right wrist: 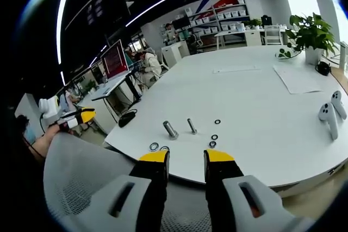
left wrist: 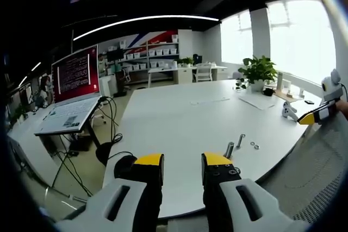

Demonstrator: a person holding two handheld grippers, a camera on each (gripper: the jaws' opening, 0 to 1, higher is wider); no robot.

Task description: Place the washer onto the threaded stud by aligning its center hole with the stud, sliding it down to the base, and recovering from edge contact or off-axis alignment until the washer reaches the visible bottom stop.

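Tongs (right wrist: 185, 158) apart, washers (right wrist: 154, 146) just ahead

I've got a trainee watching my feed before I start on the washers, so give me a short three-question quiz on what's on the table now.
1. True or false: the right claw is already holding a washer.
2. Multiple choice: in the right gripper view, the two threaded studs are A) standing upright, B) lying on their sides on the white table, C) held in a claw.
3. Fill in: beyond the white sheets of paper, at the table's far edge, stands a potted ____.

Key:
1. False; both the right claw and the left claw are open and empty, and the loose washers lie on the table.
2. B
3. plant
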